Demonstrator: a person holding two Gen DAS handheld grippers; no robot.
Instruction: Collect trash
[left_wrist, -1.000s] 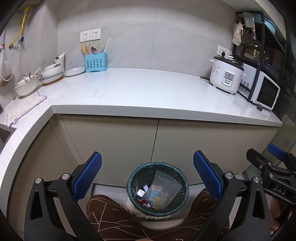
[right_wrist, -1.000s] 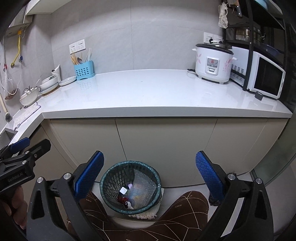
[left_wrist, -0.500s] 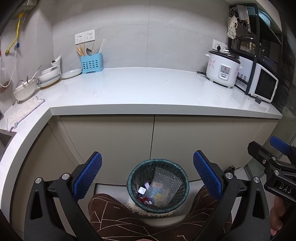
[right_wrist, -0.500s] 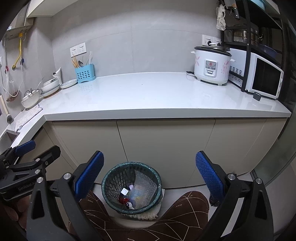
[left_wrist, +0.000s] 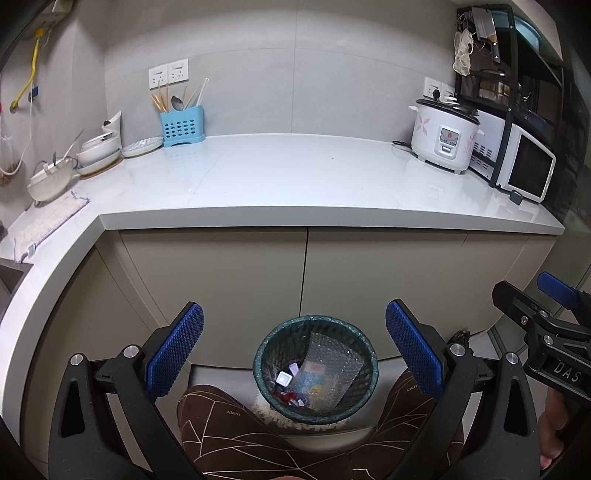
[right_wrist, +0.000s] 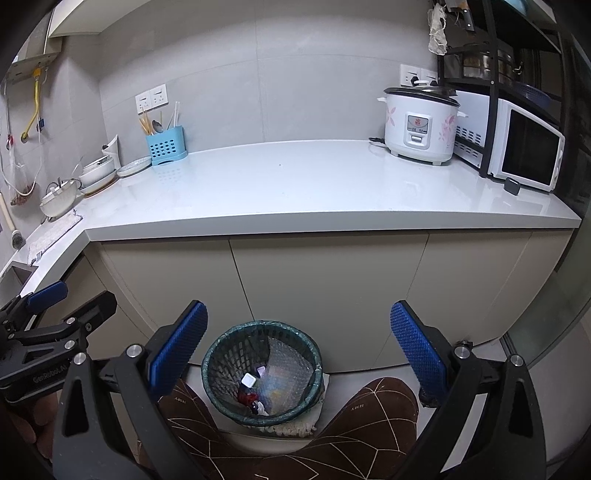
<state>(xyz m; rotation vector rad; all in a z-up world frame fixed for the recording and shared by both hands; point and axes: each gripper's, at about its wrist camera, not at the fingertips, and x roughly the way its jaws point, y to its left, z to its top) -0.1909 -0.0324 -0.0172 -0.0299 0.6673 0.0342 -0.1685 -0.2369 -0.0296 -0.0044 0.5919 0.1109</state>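
Only in the left wrist view, cloth (left_wrist: 48, 223) lies fully visible.

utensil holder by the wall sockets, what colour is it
Light blue perforated plastic utensil holder, clearest in the left wrist view.

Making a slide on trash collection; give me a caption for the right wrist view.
Open right gripper above a green mesh bin holding bubble wrap, below a white countertop.

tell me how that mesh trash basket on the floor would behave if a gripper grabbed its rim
The trash basket looks like thin plastic mesh, so probably light and a little flexible at the rim. With only bubble wrap and small scraps inside, it would likely tip toward the grabbed side rather than lift level.
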